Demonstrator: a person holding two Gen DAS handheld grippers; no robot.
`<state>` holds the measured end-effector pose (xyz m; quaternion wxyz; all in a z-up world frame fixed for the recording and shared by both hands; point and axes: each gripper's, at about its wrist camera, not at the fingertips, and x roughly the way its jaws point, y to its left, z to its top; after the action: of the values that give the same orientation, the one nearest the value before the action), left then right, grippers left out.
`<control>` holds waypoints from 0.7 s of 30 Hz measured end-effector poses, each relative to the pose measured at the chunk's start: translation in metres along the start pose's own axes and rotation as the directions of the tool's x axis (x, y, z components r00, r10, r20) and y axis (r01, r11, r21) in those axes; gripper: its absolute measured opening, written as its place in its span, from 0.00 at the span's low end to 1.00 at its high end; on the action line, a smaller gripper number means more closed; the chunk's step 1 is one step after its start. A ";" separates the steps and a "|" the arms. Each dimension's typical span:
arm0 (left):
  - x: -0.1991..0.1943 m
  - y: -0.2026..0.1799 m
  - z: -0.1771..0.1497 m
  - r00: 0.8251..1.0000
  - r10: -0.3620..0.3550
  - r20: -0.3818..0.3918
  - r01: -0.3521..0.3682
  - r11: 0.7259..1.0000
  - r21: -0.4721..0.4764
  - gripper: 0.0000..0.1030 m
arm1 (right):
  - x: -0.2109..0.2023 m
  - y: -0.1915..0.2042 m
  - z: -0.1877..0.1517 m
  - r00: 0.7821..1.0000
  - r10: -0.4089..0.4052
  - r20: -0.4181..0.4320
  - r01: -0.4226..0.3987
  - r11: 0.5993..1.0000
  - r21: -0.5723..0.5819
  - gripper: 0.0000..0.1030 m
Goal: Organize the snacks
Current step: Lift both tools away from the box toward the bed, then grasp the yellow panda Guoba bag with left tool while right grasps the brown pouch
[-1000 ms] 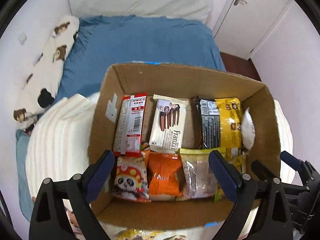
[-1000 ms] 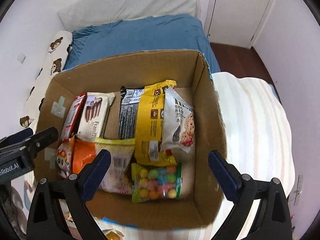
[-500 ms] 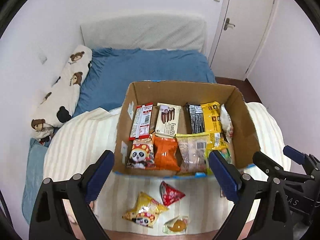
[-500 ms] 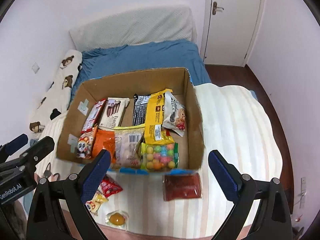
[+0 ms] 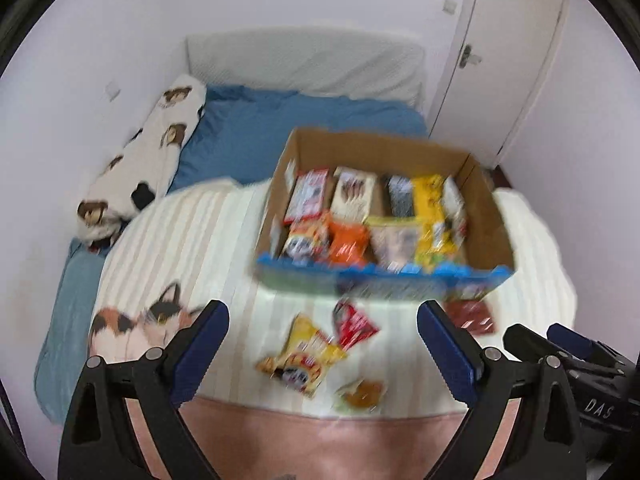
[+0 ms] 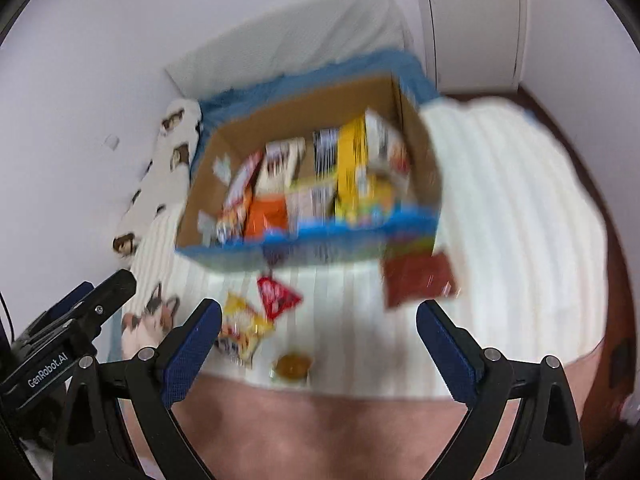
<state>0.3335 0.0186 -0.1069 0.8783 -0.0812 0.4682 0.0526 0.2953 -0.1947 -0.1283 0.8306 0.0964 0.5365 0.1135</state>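
Note:
A cardboard box (image 5: 486,204) (image 6: 424,160) with a blue front edge sits on the striped blanket, holding several snack packets. In front of it lie loose snacks: a yellow packet (image 5: 300,360) (image 6: 240,330), a red triangular packet (image 5: 354,324) (image 6: 278,294), a small amber-coloured sweet (image 5: 362,392) (image 6: 292,366) and a dark red flat packet (image 5: 470,316) (image 6: 418,278). My left gripper (image 5: 322,344) hangs open above the yellow packet, holding nothing. My right gripper (image 6: 318,344) is open too, well back from the box. Both views are blurred.
The white striped blanket (image 5: 208,240) with a cat print (image 5: 136,328) covers the near bed, over a pink layer (image 5: 320,440). Behind are blue bedding (image 5: 260,132), a bear-print pillow (image 5: 148,156), white walls and a door (image 5: 508,52).
Both grippers have pulled back and up from right over the box. The loose snacks in front of it and the pink edge have come into view. Both stay open.

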 end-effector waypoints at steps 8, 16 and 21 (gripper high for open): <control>0.088 0.008 -0.049 0.971 0.166 -0.169 -0.143 0.979 0.144 0.94 | 0.078 -0.046 -0.030 0.993 -0.043 -0.106 0.055 0.992 0.117 0.77; 0.160 0.002 -0.058 0.936 0.187 -0.297 -0.126 0.968 0.216 0.94 | 0.121 -0.105 0.008 0.978 -0.171 -0.118 0.190 0.967 0.172 0.88; 0.191 -0.008 -0.059 0.915 0.180 -0.362 -0.087 0.962 0.260 0.94 | 0.162 -0.111 0.030 0.952 -0.252 -0.173 0.264 0.963 0.051 0.88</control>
<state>0.3934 0.0024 -0.2971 0.7679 0.0487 0.6375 0.0393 0.3965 -0.2544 -0.2882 0.7871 0.0465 0.6151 -0.0082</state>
